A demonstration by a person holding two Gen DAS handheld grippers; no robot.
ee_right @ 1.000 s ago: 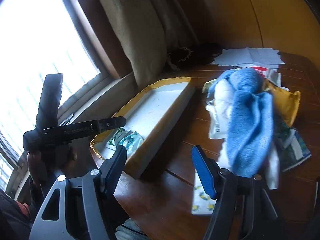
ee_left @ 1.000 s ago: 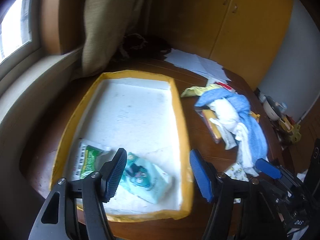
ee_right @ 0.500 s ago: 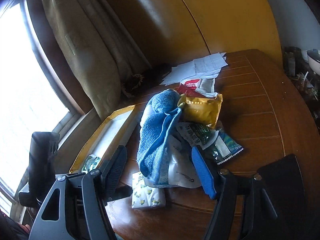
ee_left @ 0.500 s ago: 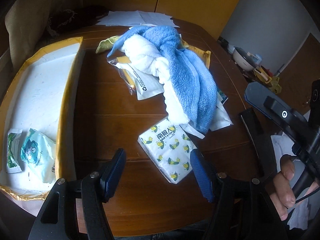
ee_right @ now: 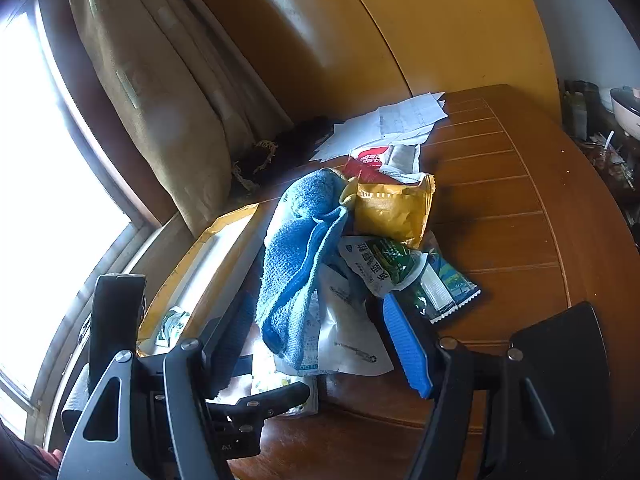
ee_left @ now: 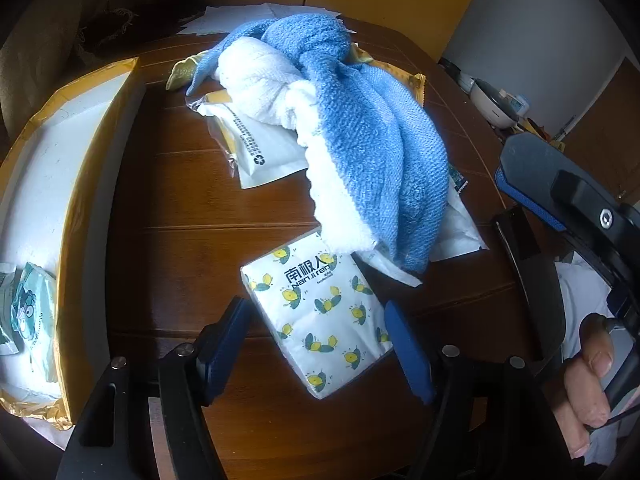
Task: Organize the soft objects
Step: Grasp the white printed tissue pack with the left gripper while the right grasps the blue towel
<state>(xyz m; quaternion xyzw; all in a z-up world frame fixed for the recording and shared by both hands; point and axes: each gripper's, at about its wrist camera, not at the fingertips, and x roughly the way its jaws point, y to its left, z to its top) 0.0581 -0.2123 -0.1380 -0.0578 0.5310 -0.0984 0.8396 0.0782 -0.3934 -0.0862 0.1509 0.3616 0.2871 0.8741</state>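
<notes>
Left gripper (ee_left: 316,340) straddles the lemon-print tissue pack (ee_left: 320,320), jaws opening, pads clear, positioned for pickup. Right gripper (ee_right: 316,336) hovers wide, empty, at the blue towel (ee_right: 296,248).

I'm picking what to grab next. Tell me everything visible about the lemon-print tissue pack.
The tissue pack is a soft, flat white plastic-wrapped rectangle printed with yellow lemons, green leaves and dark lettering. It lies flat and skewed on the wooden table, one corner under the blue-and-white towel. The opening left gripper straddles it without touching.
</notes>
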